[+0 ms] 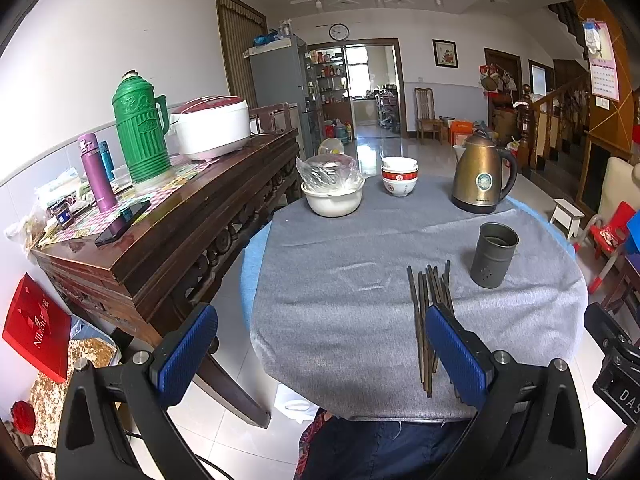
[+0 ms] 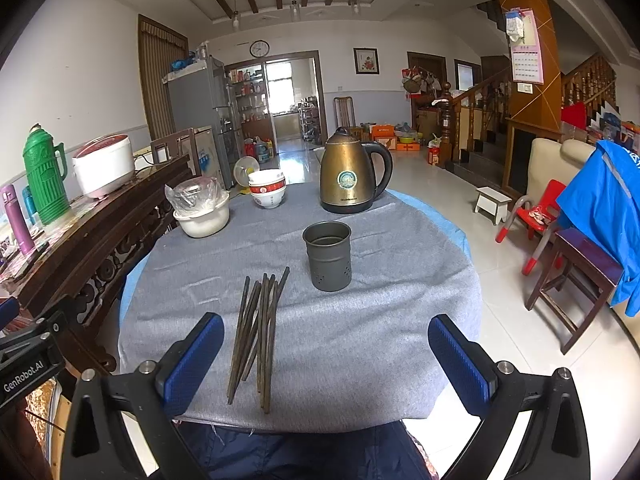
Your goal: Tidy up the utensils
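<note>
Round table under a grey cloth, near edge right in front. Bunch of dark chopsticks lying flat on the cloth near that edge, tips fanned out a bit toward the far side, some crossing each other. Dark metal cup standing upright just past them and slightly to the right, not touching them, small holes near its base. Same pair from the left wrist view: chopsticks and cup, cup again off to the right.

Left gripper up above the near edge, blue fingers spread wide, nothing between them; its right finger covers the near ends of the chopsticks in that view. Right gripper same story, fingers wide apart and empty, chopsticks showing between them, closer to the left finger.

Further back on the cloth: brass-coloured kettle, stack of bowls, white pot with a plastic bag on top. Wooden sideboard off to the left with a green thermos, rice cooker, purple bottle and a phone lying flat.
</note>
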### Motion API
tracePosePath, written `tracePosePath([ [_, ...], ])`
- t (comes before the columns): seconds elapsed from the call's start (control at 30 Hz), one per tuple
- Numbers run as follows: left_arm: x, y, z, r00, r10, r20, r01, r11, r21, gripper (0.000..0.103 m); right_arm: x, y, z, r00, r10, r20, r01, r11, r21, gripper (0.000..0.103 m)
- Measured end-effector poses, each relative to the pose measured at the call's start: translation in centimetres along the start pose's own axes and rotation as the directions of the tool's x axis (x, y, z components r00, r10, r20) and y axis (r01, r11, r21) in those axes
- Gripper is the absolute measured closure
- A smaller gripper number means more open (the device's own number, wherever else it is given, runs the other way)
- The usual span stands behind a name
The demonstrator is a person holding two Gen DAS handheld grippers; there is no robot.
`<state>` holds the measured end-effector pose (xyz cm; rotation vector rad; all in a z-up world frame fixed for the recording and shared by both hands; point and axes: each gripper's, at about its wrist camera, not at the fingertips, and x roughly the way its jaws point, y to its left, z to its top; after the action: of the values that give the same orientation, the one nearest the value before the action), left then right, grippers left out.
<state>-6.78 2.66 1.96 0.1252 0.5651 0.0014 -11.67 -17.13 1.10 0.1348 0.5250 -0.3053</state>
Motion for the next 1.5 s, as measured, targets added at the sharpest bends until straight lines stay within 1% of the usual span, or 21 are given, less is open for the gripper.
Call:
tracePosePath([
  [0.2, 0.4, -0.2, 0.0, 1.0, -0.004, -0.011, 0.004, 1.0, 0.009, 0.0, 0.6, 0.2, 0.0, 0.999, -0.041, 0.022, 0.043, 0.995, -0.086, 0.0],
  [0.27, 0.7, -0.3, 0.0, 1.0, -0.005, -0.019, 0.005, 1.0, 0.014, 0.0, 0.7, 0.3, 0.0, 0.999, -0.039, 0.018, 0.04, 0.996, -0.082, 0.0],
  [0.4, 0.9, -0.4, -0.1, 1.0, -0.009, -0.026, 0.009, 1.0, 0.02, 0.0, 1.0, 0.2, -0.1, 1.0, 0.004, 0.012, -0.004, 1.0, -0.013, 0.0],
  [0.6, 1.9, -0.4, -0.4, 0.999, -0.015, -0.049, 0.016, 1.0, 0.018, 0.0, 2.0, 0.4, -0.2, 0.999, 0.013, -0.041, -0.014, 1.0, -0.015, 0.0],
  [0.67, 2.9, -0.4, -0.5, 0.997, -0.032, -0.077, 0.033, 0.999, 0.014, 0.0, 2.8, 0.3, 0.1, 0.998, 0.026, -0.05, -0.027, 0.999, -0.018, 0.0],
  [0.77, 5.2, -0.2, -0.6, 0.987, -0.074, -0.144, 0.074, 0.997, -0.006, 0.0, 5.0, -0.3, 0.8, 0.993, 0.072, -0.095, -0.071, 0.997, 0.014, 0.0],
  [0.83, 7.3, 0.1, -0.8, 0.969, -0.128, -0.213, 0.122, 0.992, -0.043, 0.0, 6.5, -0.6, 1.3, 0.988, 0.121, -0.1, -0.118, 0.992, 0.034, 0.0],
  [0.9, 9.3, 0.4, -0.9, 0.948, -0.176, -0.266, 0.159, 0.984, -0.084, 0.0, 8.0, -0.7, 1.9, 0.982, 0.165, -0.093, -0.161, 0.986, 0.046, 0.004],
  [0.97, 11.1, 0.4, -1.1, 0.936, -0.202, -0.289, 0.179, 0.978, -0.103, 0.0, 10.3, -0.7, 2.5, 0.964, 0.233, -0.128, -0.227, 0.972, 0.059, 0.016],
  [1.0, 11.9, 0.4, -1.1, 0.929, -0.212, -0.303, 0.187, 0.976, -0.109, 0.003, 11.3, -0.7, 2.7, 0.955, 0.253, -0.154, -0.245, 0.967, 0.071, 0.03],
  [1.03, 13.0, 0.4, -1.0, 0.918, -0.227, -0.324, 0.196, 0.973, -0.124, 0.005, 13.0, -0.5, 2.8, 0.937, 0.285, -0.202, -0.273, 0.958, 0.087, 0.044],
  [1.07, 13.9, 0.4, -1.1, 0.911, -0.238, -0.336, 0.202, 0.97, -0.139, 0.008, 14.4, -0.3, 2.8, 0.916, 0.32, -0.241, -0.304, 0.947, 0.102, 0.055],
  [1.13, 16.0, 0.4, -1.1, 0.894, -0.253, -0.37, 0.206, 0.965, -0.163, 0.016, 17.2, 0.3, 2.5, 0.884, 0.357, -0.302, -0.332, 0.934, 0.132, 0.063],
  [1.17, 17.1, 0.4, -1.0, 0.881, -0.267, -0.392, 0.213, 0.961, -0.175, 0.026, 18.0, 0.4, 2.3, 0.88, 0.351, -0.319, -0.326, 0.936, 0.13, 0.063],
  [1.2, 17.8, 0.3, -1.0, 0.87, -0.277, -0.407, 0.22, 0.958, -0.182, 0.034, 19.5, 0.7, 1.9, 0.868, 0.347, -0.355, -0.319, 0.938, 0.138, 0.064],
  [1.23, 18.7, 0.1, -1.1, 0.852, -0.296, -0.432, 0.234, 0.953, -0.192, 0.036, 20.5, 1.0, 1.6, 0.86, 0.346, -0.375, -0.316, 0.938, 0.142, 0.065],
  [1.3, 20.3, -0.4, -1.0, 0.828, -0.32, -0.461, 0.253, 0.946, -0.203, 0.041, 23.1, 1.7, 0.9, 0.834, 0.344, -0.431, -0.31, 0.939, 0.15, 0.066],
  [1.37, 21.4, -1.0, -0.8, 0.813, -0.339, -0.473, 0.271, 0.94, -0.208, 0.041, 24.9, 2.3, 0.6, 0.817, 0.336, -0.469, -0.302, 0.942, 0.149, 0.074],
  [1.4, 22.0, -1.3, -0.7, 0.803, -0.351, -0.481, 0.282, 0.936, -0.213, 0.041, 26.1, 2.8, 0.5, 0.81, 0.329, -0.486, -0.297, 0.944, 0.145, 0.076],
  [1.43, 22.7, -1.5, -0.5, 0.792, -0.366, -0.489, 0.294, 0.93, -0.219, 0.042, 27.1, 3.1, 0.4, 0.806, 0.323, -0.497, -0.291, 0.946, 0.143, 0.077],
  [1.5, 23.9, -2.1, 0.0, 0.777, -0.383, -0.5, 0.312, 0.924, -0.222, 0.047, 28.6, 3.5, 0.4, 0.802, 0.311, -0.51, -0.279, 0.95, 0.14, 0.079],
])
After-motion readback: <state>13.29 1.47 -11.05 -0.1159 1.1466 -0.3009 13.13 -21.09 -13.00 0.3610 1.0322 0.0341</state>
